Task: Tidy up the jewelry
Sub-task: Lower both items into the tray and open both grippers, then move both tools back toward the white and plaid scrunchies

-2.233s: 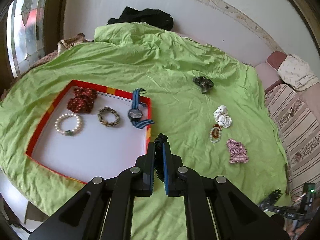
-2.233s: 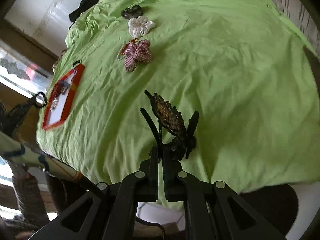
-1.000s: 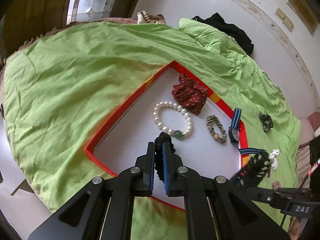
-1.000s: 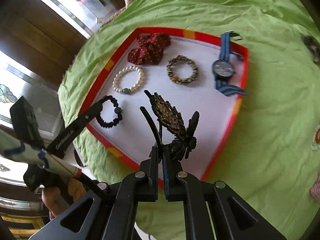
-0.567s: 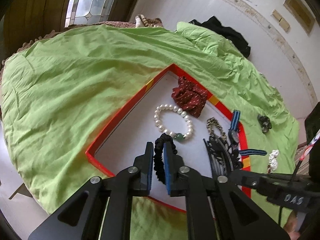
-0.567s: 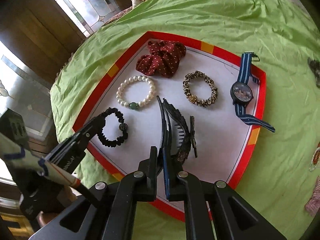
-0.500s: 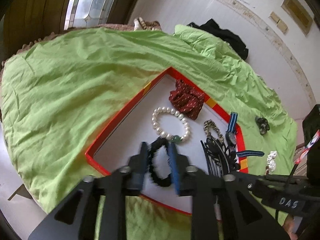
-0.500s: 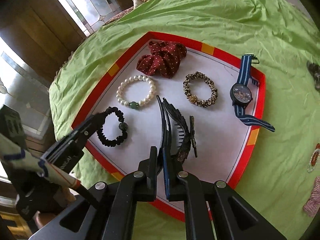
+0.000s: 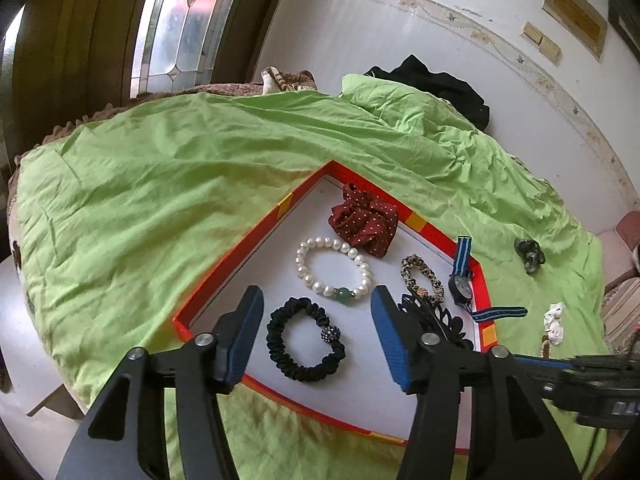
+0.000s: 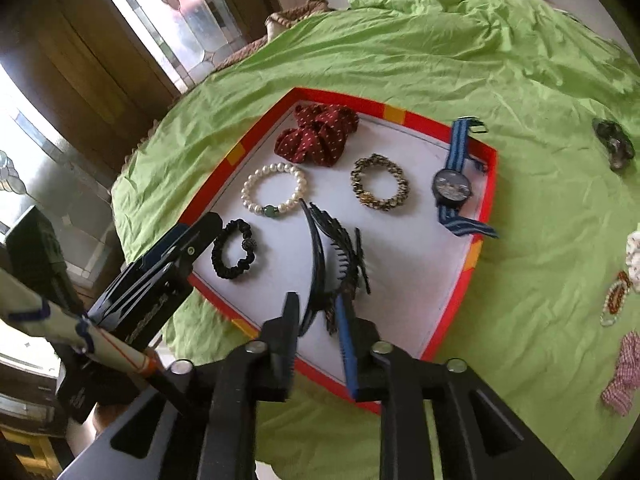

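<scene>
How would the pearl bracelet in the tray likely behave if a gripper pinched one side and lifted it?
The pearl bracelet would probably sag into a drooping loop, since it looks like separate beads on a string. The glossy round pearls may slip between flat pads. If pushed instead, it would likely slide over the smooth white floor of the tray rather than roll.

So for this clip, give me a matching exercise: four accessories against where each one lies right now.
Things:
1. black scrunchie
2. striped-strap watch
3. pearl bracelet
4. white scrunchie

Places:
A. draped over the tray's rim
B. on the green sheet, outside the tray
C. in the tray, between the left gripper's opening jaws
D. in the tray, beside the red dotted scrunchie

Pairs: 1-C, 2-A, 3-D, 4-B
</scene>
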`<move>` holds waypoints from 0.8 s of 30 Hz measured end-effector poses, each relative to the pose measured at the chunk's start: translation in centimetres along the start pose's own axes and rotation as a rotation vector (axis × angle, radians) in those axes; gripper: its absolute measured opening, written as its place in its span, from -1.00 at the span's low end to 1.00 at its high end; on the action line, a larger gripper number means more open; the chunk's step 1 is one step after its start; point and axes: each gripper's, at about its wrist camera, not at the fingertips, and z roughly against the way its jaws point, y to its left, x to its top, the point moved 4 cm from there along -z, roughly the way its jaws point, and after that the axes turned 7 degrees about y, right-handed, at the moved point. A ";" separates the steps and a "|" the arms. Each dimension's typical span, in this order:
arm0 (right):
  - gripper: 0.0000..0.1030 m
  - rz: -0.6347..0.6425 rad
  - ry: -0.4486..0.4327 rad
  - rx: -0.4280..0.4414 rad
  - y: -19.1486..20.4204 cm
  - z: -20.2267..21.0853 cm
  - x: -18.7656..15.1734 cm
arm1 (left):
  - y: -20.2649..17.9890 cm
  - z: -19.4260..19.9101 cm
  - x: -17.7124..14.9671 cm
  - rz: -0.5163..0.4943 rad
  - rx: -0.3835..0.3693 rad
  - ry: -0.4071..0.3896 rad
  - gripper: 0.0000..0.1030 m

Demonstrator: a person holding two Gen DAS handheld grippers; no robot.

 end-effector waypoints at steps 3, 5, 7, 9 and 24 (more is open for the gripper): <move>-0.56 -0.025 -0.013 0.008 -0.9 1.0 -1.0 | -0.1 0.1 -0.1 -0.008 0.021 -0.010 0.11; -0.51 -0.047 -0.018 0.004 -1.7 1.6 -1.7 | -0.1 0.3 -0.3 -0.012 0.031 -0.014 0.14; -0.44 -0.064 -0.026 -0.001 -2.4 2.1 -2.3 | -0.1 0.4 -0.4 -0.014 0.041 -0.018 0.16; -0.38 -0.086 -0.038 -0.005 -3.4 2.9 -3.0 | -0.1 0.6 -0.6 -0.016 0.055 -0.025 0.18; -0.10 -0.218 -0.162 -0.085 -11.3 9.9 -9.2 | -6.0 6.4 -4.4 -0.186 0.097 -0.047 0.34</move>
